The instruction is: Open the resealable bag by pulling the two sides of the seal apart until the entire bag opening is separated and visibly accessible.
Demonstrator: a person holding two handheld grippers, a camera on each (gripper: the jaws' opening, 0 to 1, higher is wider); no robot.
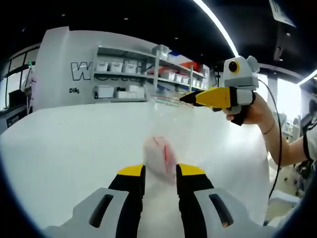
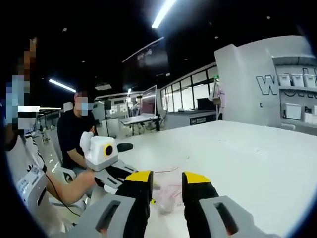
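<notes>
Over the white table [image 1: 64, 148], both hand-held grippers [image 1: 160, 171] [image 2: 167, 186] pinch the raised bag [image 1: 166, 124].

Left gripper [image 1: 160, 173]: yellow-tipped jaws stand close together, pinching a bunched fold of the clear bag [image 1: 166, 144] between them.

Right gripper [image 1: 190, 98]: seen from the left gripper view at the upper right, its yellow jaws point left and meet on the bag's top edge (the tips look closed on it).

Right hand [image 1: 250, 111]: wrapped around the right gripper's handle, forearm running off to the right edge.

Left hand [image 2: 86, 181]: holds the left gripper low at the left.
</notes>
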